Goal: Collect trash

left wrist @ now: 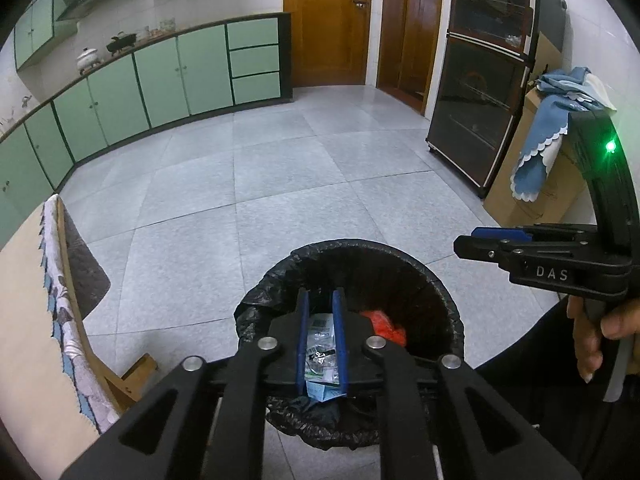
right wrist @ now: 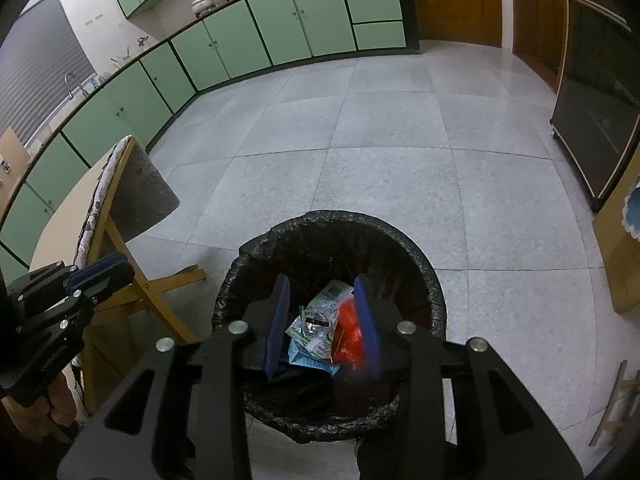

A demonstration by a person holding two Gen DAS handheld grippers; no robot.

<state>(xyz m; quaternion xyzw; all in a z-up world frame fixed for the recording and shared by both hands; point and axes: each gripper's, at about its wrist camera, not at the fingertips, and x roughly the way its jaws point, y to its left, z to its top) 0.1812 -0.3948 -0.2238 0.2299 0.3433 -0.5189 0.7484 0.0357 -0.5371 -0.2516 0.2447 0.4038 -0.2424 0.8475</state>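
A bin lined with a black bag [left wrist: 360,246] [right wrist: 332,216] stands on the tiled floor below both grippers. Inside lie a white-green wrapper [left wrist: 320,332] [right wrist: 320,316], a red wrapper [left wrist: 384,326] [right wrist: 348,336] and a light blue scrap [right wrist: 304,358]. My left gripper [left wrist: 320,294] hangs over the bin's mouth with a narrow gap between its blue pads; the wrapper shows through the gap, down in the bin. My right gripper [right wrist: 322,280] hangs over the bin too, pads wider apart and gripping nothing. It appears side-on at the right of the left wrist view [left wrist: 464,244].
A wooden table with a patterned cloth [left wrist: 24,300] [right wrist: 60,220] stands just left of the bin. Green cabinets [left wrist: 160,80] line the far wall. A dark glass cabinet [left wrist: 480,100] and a cardboard box draped with a blue cloth [left wrist: 532,184] stand at the right. A hand [left wrist: 588,340] holds the right gripper.
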